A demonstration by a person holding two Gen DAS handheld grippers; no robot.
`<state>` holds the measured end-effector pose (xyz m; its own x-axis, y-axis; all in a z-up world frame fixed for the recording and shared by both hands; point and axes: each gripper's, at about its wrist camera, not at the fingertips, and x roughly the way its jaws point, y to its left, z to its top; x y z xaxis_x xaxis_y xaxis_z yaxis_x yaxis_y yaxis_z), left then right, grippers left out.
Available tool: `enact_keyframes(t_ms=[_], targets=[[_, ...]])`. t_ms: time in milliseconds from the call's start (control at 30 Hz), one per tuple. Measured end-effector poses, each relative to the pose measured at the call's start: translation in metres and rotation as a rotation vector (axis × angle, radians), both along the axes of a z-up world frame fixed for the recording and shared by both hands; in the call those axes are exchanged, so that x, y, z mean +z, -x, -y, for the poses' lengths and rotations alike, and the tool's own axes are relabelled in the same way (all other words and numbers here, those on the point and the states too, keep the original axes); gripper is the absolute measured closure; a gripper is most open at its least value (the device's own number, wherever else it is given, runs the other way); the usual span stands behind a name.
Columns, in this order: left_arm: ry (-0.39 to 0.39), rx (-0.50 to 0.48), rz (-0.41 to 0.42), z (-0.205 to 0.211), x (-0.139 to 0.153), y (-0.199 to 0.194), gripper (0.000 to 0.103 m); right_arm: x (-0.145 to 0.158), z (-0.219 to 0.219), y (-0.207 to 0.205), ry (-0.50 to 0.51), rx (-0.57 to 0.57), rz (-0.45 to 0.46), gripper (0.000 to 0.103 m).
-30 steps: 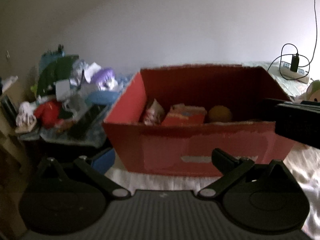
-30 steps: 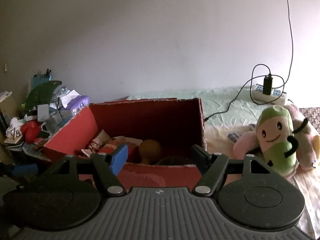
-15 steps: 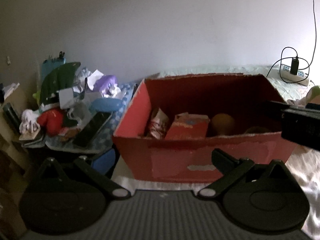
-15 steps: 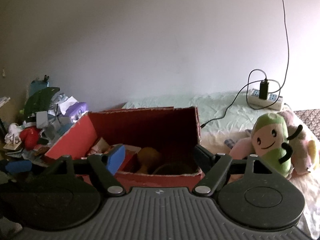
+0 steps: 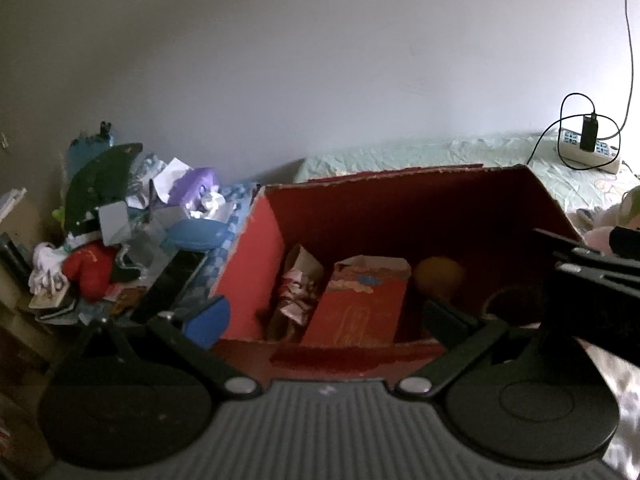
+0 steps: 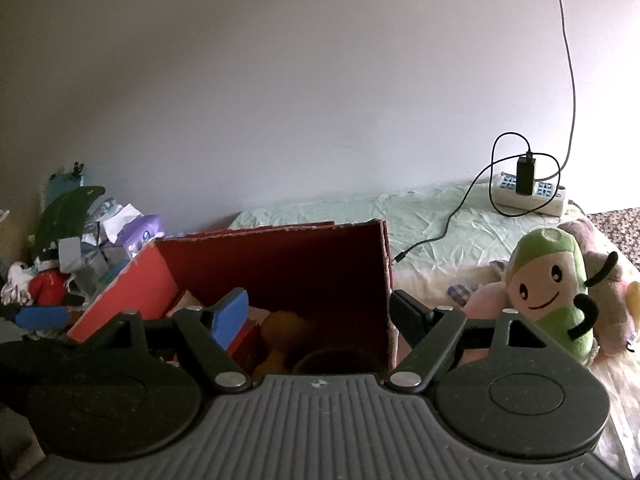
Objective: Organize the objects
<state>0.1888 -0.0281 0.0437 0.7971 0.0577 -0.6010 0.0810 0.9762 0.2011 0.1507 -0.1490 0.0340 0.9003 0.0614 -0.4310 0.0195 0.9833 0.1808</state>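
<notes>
The red box sits mid-frame in both views, with a red packet and an orange ball inside. My left gripper and right gripper both hang wide and empty over its near edge. A green plush sits at right, a clutter pile at left.

A bed covered by a pale green crinkled sheet is seen running along the wall. An open red cardboard box is set on it toward the left edge. A white power strip with a black charger plugged in is laid near the far right corner, its cable trailed across the sheet. A green plush toy is propped at the right edge, against what appears to be a pink plush.
</notes>
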Motion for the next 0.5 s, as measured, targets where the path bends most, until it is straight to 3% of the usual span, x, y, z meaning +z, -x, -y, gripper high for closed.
enact_keyframes(t_ms=[133, 233, 500], targets=[[-0.003, 0.018, -0.010, -0.001, -0.009, -0.010, 0.000, -0.004, 0.002, -0.001, -0.014, -0.015, 0.003, 0.023], [0.052, 0.021, -0.036, -0.009, -0.015, -0.010, 0.000, -0.005, 0.002, 0.007, -0.033, 0.009, -0.003, 0.023], [0.122, 0.056, 0.006, -0.025, -0.004, 0.026, 0.000, -0.004, -0.007, 0.044, -0.007, 0.062, 0.021, 0.022]])
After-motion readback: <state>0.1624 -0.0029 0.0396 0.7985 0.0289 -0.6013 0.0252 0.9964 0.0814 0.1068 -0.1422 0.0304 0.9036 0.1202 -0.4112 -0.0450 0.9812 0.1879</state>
